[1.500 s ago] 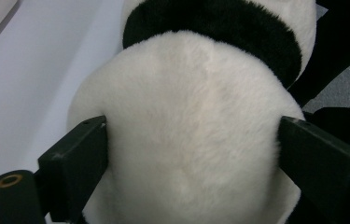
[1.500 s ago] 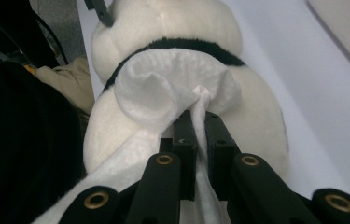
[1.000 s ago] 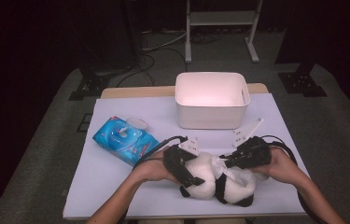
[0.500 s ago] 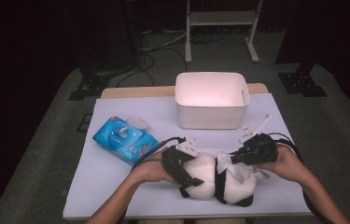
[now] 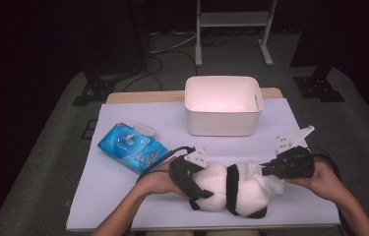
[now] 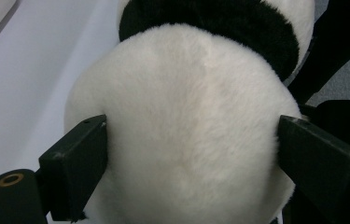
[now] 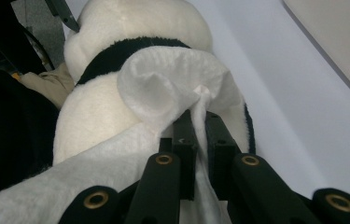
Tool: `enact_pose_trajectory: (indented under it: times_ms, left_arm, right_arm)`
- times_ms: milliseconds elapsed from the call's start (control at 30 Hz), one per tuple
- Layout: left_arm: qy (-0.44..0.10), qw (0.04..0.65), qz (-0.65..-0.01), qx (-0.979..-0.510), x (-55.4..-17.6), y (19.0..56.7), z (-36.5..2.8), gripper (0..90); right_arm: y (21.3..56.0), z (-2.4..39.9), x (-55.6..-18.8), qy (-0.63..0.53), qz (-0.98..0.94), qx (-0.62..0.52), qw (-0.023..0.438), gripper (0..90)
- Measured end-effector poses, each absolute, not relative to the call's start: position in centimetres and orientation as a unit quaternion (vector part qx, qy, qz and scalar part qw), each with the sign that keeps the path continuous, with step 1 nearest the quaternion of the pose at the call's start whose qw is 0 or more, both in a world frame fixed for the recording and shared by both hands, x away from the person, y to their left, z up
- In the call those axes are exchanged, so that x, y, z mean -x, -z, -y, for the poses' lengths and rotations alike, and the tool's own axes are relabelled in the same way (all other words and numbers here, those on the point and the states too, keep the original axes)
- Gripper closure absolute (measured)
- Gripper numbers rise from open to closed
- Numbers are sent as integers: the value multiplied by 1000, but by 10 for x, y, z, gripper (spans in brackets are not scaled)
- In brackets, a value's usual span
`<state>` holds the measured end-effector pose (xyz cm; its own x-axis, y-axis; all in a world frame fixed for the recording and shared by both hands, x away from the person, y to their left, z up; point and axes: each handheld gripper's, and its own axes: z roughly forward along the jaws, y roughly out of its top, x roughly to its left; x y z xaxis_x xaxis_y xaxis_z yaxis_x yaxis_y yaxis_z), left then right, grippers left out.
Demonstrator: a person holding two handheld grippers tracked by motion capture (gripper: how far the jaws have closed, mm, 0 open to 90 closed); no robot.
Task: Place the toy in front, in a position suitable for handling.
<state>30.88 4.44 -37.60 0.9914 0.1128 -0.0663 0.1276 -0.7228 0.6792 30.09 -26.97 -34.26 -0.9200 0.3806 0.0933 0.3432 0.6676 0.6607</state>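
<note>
Left gripper (image 5: 192,179) clamps panda (image 5: 231,189); right gripper (image 7: 199,126) pinches wipe (image 7: 172,88).

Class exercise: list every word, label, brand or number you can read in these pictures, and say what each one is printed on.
None can be read.
Blue wet-wipe pack: it carries red and white print, too small and blurred to read.
White bin, plush panda, white wipe: no lettering visible.
</note>
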Motion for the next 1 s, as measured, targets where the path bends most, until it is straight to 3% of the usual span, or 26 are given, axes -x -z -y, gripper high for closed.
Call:
enact_pose_trajectory:
  times_ms: [400, 633, 1000]
  left_arm:
    - [19, 368, -73, -927, -317, 370, -40, 78]
    - [11, 360, -75, -930, -310, 374, -39, 113]
    - [-3, 358, -66, -931, -305, 374, -40, 113]
  right_arm:
    - [349, 268, -295, -356, -914, -191, 27, 844]
    - [341, 258, -304, -348, -920, -181, 27, 841]
    - [340, 203, -326, -328, -934, -139, 14, 841]
